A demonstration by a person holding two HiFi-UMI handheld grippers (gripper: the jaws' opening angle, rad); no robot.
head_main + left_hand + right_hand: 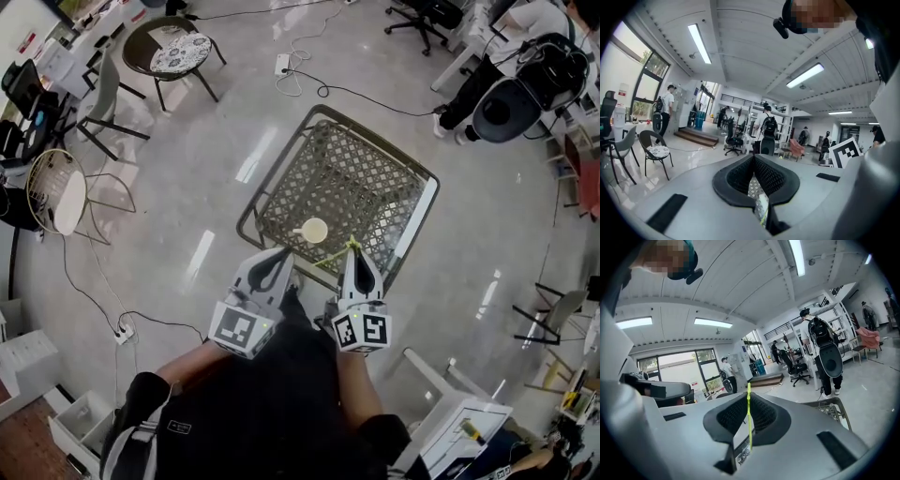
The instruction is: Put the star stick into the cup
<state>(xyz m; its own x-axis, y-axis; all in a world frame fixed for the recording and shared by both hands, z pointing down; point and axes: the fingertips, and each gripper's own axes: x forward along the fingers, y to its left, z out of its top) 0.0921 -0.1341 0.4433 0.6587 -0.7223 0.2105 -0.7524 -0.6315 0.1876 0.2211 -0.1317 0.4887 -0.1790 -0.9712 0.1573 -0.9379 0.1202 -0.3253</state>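
Sticking out past the tips of the right gripper [749,397], the star stick [749,425] is kept pinched between the closed jaws. It is held near the cup [312,231] and not yet inside it. The cup stands upright on the metal mesh top [375,178]. The left gripper [753,158] is pressed together on nothing, close to the cup. The thin stick could be turned in the grip and miss the rim. If it is pushed sideways against the wall, the cup could be tipped over.

right gripper [748,397], jaws clamped on thin yellow-green stick [749,427], stick upright, tip above jaws, mesh table [833,405] corner right of gripper
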